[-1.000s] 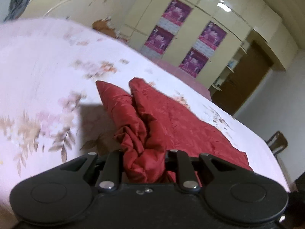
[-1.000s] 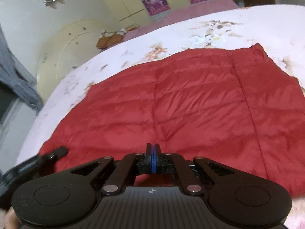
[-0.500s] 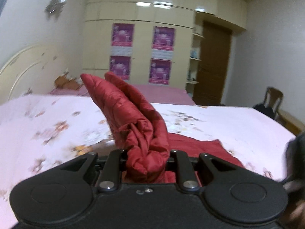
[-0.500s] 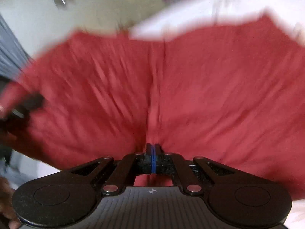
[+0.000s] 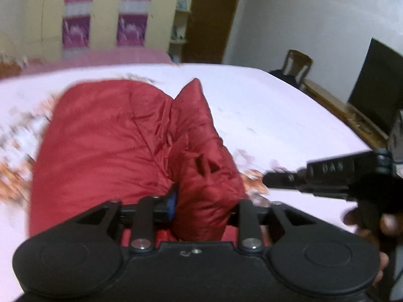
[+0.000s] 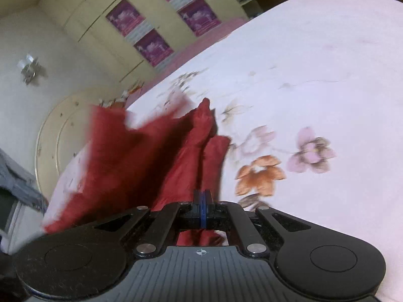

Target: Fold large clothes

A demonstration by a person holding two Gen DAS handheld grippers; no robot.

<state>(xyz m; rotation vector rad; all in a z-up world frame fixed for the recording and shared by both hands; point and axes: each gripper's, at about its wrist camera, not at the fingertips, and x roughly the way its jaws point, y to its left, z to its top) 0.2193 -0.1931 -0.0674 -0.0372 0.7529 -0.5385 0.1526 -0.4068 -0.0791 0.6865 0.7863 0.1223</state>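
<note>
Left wrist view: my left gripper (image 5: 201, 209) is clamping bunched red garment (image 5: 113, 146); right gripper (image 6: 201, 210) fingers pinching closed on its edge. Advise levelling both corners toward twelve o'clock across bed (image 6: 314, 75).

Both wrist views, close, share the bed (image 5: 264, 105).
</note>
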